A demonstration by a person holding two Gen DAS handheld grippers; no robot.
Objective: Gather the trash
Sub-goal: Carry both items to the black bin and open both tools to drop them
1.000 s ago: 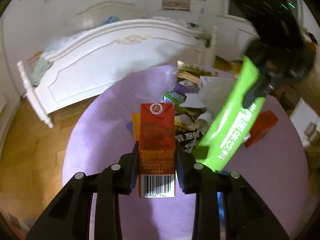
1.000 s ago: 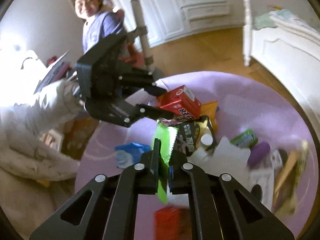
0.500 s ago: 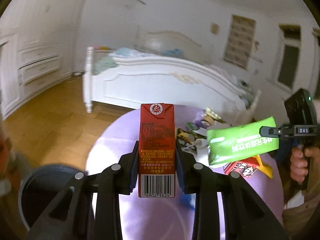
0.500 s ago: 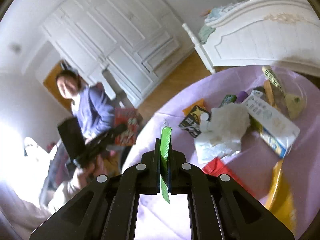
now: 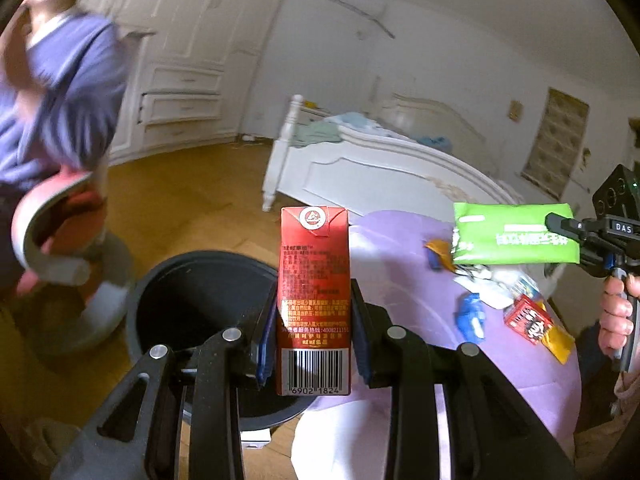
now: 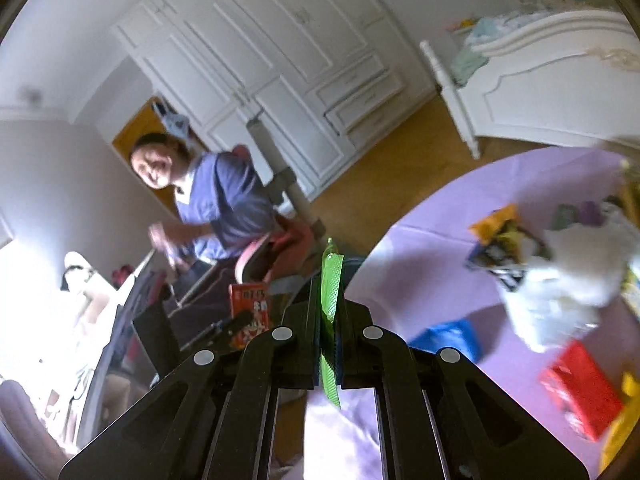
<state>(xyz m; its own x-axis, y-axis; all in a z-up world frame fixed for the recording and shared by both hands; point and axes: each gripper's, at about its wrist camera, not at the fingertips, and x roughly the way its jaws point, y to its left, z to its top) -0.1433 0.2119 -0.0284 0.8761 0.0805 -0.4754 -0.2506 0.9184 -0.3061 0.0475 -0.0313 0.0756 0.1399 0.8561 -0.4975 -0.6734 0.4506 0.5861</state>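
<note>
1. Left gripper (image 5: 313, 332) still clamped on red carton (image 5: 314, 280), upright; has swung left, now over rim of black bin (image 5: 192, 280) w/ table behind.
2. Right gripper (image 6: 330, 312) still pinching green packet (image 6: 330, 304) edge-on, raised beside purple table (image 6: 420, 256).
3. Trash pile (image 6: 560, 280) now off to the right.

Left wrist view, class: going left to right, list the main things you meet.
Person in a purple top → round black bin → red drink carton in the left gripper → blue wrapper → green packet → right gripper.
</note>
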